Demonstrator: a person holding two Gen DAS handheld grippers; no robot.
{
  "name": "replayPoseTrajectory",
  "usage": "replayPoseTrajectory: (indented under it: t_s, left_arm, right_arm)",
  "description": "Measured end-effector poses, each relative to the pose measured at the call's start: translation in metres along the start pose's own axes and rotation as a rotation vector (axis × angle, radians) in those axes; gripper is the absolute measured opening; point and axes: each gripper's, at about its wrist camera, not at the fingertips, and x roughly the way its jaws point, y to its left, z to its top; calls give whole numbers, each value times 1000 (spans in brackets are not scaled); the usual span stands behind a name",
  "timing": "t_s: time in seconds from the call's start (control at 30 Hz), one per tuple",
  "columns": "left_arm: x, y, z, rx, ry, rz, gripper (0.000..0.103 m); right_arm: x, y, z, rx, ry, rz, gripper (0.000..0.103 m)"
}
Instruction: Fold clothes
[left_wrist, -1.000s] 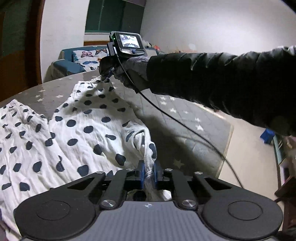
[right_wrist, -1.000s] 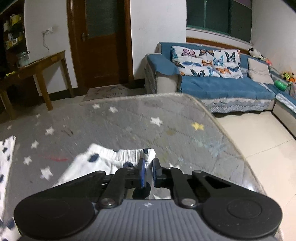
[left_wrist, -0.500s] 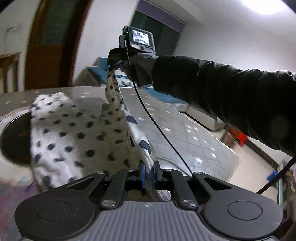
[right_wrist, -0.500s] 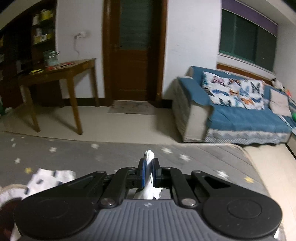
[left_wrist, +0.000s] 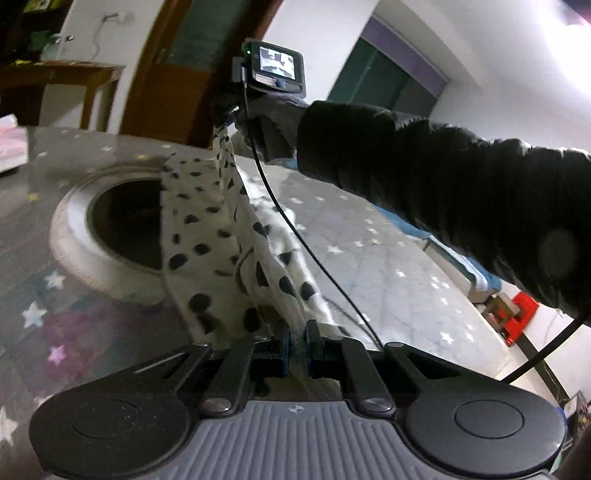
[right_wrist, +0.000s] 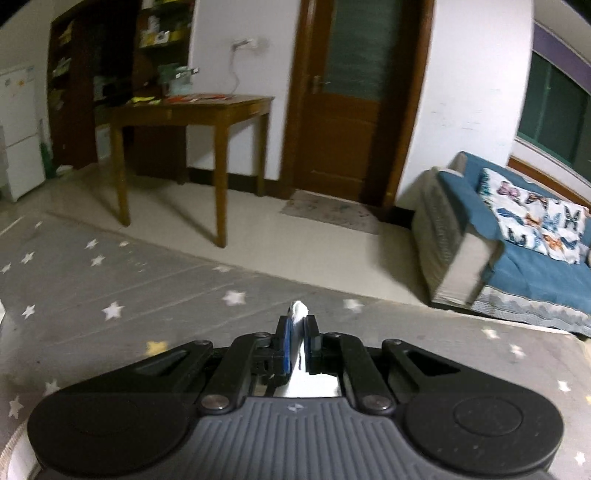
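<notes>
Above the star mat (left_wrist: 388, 258): spotted garment (left_wrist: 207, 229), pinched (both ends) by my left claw (left_wrist: 298, 338) and right claw (right_wrist: 298, 325).

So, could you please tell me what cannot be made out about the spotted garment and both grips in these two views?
- Left wrist view: the white, dark-spotted cloth garment is motion-blurred; its lower end is hidden behind the left gripper.
- Left wrist view: the right gripper tips are blurred where they meet the cloth.
- Right wrist view: only a white tuft shows; the gripper body hides the rest.
</notes>
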Motion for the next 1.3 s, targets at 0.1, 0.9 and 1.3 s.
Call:
replayPoseTrajectory:
  t_s: [0.1, 0.9, 1.3]
  left_arm:
    - [-5, 7, -4, -25, 2, 25, 9]
    - [1, 16, -18, -76, 68, 96, 24]
    - [-19, 12, -1, 17, -15, 219, 39]
  right_arm:
    - [12, 31, -3, -30, 11, 27, 6]
    - [-113, 24, -57, -266, 13, 278, 37]
    - [-225, 2, -192, -364, 70, 497, 40]
